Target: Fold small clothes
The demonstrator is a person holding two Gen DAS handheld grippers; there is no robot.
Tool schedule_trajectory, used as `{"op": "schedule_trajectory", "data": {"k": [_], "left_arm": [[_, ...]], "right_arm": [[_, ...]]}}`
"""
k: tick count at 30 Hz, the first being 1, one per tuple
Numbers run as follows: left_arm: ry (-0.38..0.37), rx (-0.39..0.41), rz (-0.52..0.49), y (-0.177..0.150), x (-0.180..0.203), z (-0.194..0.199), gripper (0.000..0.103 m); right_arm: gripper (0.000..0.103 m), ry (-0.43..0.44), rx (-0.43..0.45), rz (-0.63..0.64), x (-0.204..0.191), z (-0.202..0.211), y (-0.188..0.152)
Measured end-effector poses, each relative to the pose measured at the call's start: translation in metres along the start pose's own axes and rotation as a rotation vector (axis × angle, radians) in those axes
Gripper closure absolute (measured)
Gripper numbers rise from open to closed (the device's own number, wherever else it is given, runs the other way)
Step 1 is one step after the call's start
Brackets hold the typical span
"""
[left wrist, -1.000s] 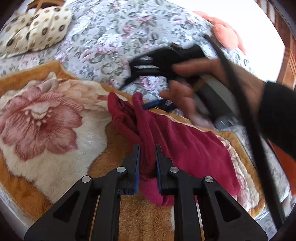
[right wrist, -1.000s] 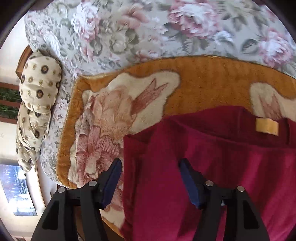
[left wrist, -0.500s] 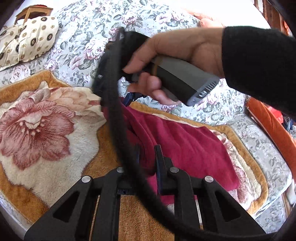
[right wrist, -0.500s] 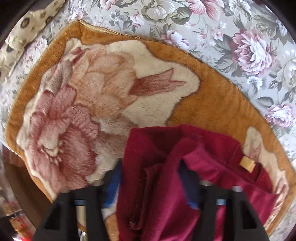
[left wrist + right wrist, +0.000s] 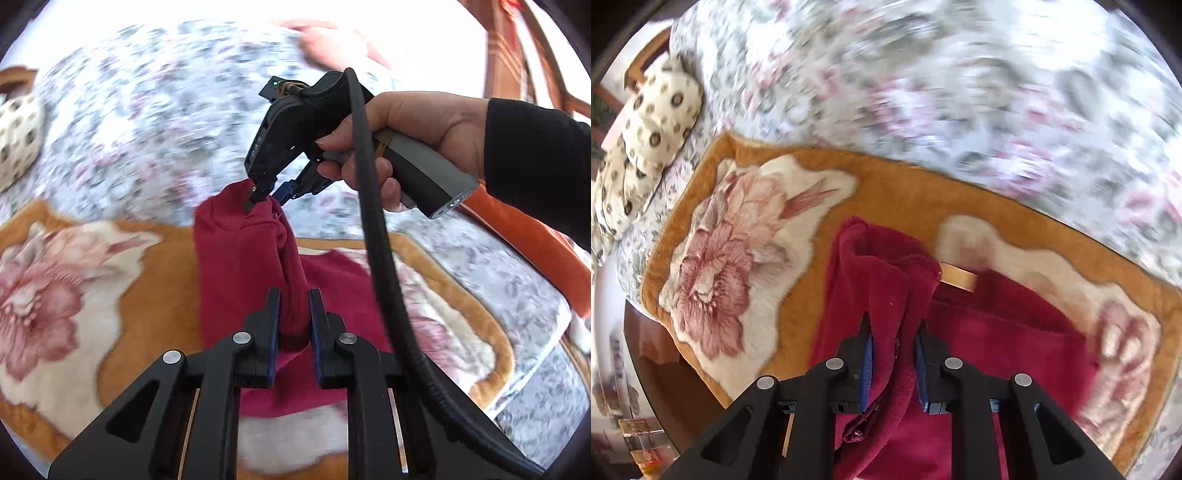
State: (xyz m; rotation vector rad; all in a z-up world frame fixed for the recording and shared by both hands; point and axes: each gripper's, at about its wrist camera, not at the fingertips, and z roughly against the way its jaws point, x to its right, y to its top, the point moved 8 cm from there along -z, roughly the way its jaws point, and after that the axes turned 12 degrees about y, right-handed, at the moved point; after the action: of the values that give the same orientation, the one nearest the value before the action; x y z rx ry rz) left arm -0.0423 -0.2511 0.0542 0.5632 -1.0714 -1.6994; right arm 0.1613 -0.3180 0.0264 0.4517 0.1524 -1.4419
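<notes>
Red garment [image 5: 240, 266] bunched, lifted; left gripper [image 5: 291, 295] pinching it, right gripper [image 5: 892, 332] closing on it.

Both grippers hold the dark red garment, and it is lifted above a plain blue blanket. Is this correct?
Not quite. The blanket is not plain blue: it is orange-brown with large pink flowers on cream patches, as the right wrist view shows. The rest holds: the left gripper grips the dark red garment, and the right gripper, jaws closing, has it between its pads.

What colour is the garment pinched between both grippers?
Deep red, plain fleece-like fabric: the garment shows best in the right wrist view, lying on a floral orange blanket.
</notes>
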Motion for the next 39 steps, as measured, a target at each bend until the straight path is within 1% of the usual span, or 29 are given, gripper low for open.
{"op": "schedule_trajectory", "data": {"k": [1,4,6,9,12,16,17,18,19,20,22,24,26,28,29,30,31,32,33,34,35,36,37,38,39], "left_arm": [[-0.014,-0.005,-0.012,0.000,0.012,-0.001,0.090],[-0.054,-0.034,-0.068,-0.003,0.053,-0.006,0.090],[-0.088,-0.072,-0.101,-0.010,0.081,-0.013,0.090],[-0.110,-0.123,-0.157,-0.022,0.111,-0.028,0.090],[-0.123,-0.188,-0.198,-0.036,0.128,-0.045,0.090],[-0.141,-0.280,-0.232,-0.050,0.137,-0.066,0.089],[-0.151,-0.306,-0.238,-0.054,0.139,-0.069,0.089],[-0.162,-0.333,-0.242,-0.059,0.140,-0.072,0.086],[-0.169,-0.348,-0.243,-0.064,0.142,-0.070,0.085],[-0.181,-0.366,-0.241,-0.067,0.141,-0.069,0.084],[-0.208,-0.392,-0.228,-0.071,0.139,-0.063,0.081],[-0.255,-0.420,-0.190,-0.075,0.135,-0.049,0.081],[-0.283,-0.419,-0.151,-0.075,0.125,-0.034,0.081],[-0.270,-0.372,-0.103,-0.065,0.106,-0.018,0.080],[-0.247,-0.345,-0.084,-0.057,0.094,-0.014,0.080],[-0.227,-0.320,-0.072,-0.050,0.084,-0.011,0.080],[-0.205,-0.296,-0.066,-0.045,0.074,-0.009,0.080],[-0.162,-0.271,-0.061,-0.039,0.059,-0.011,0.080],[-0.135,-0.271,-0.060,-0.037,0.050,-0.015,0.080],[-0.115,-0.280,-0.061,-0.037,0.043,-0.021,0.080],[-0.107,-0.293,-0.064,-0.039,0.037,-0.029,0.080],[-0.108,-0.314,-0.065,-0.044,0.034,-0.038,0.080],[-0.097,-0.343,-0.059,-0.050,0.030,-0.048,0.080],[-0.100,-0.405,-0.047,-0.062,0.028,-0.061,0.080],[-0.114,-0.444,-0.039,-0.070,0.027,-0.065,0.080]], "right_arm": [[0.085,0.005,0.012,-0.013,0.016,0.013,-0.008],[0.085,-0.001,0.026,-0.047,0.050,0.034,-0.027],[0.085,-0.014,0.022,-0.066,0.077,0.040,-0.043],[0.085,-0.020,0.022,-0.077,0.108,0.045,-0.059],[0.085,-0.013,0.023,-0.084,0.130,0.040,-0.069],[0.085,-0.045,-0.003,-0.072,0.147,0.025,-0.076],[0.084,-0.053,-0.002,-0.065,0.150,0.021,-0.078],[0.084,-0.069,0.002,-0.054,0.154,0.018,-0.079],[0.084,-0.067,0.010,-0.052,0.156,0.016,-0.079],[0.082,-0.050,0.027,-0.064,0.159,0.016,-0.080],[0.080,-0.007,0.088,-0.113,0.165,0.022,-0.081],[0.079,-0.006,0.185,-0.174,0.177,0.037,-0.085],[0.079,-0.006,0.257,-0.205,0.185,0.049,-0.091],[0.079,-0.048,0.293,-0.199,0.184,0.060,-0.100],[0.079,-0.104,0.326,-0.198,0.185,0.072,-0.105],[0.079,-0.130,0.350,-0.209,0.185,0.079,-0.109],[0.079,-0.143,0.381,-0.219,0.185,0.088,-0.111],[0.079,-0.142,0.424,-0.214,0.181,0.099,-0.115],[0.079,-0.109,0.473,-0.182,0.167,0.110,-0.122],[0.079,-0.072,0.491,-0.143,0.154,0.114,-0.127],[0.079,-0.024,0.496,-0.075,0.132,0.115,-0.135],[0.079,0.032,0.493,0.025,0.102,0.112,-0.148],[0.079,0.066,0.480,0.107,0.079,0.107,-0.160],[0.079,0.089,0.441,0.203,0.055,0.094,-0.176],[0.079,0.077,0.395,0.288,0.036,0.079,-0.193]]}}
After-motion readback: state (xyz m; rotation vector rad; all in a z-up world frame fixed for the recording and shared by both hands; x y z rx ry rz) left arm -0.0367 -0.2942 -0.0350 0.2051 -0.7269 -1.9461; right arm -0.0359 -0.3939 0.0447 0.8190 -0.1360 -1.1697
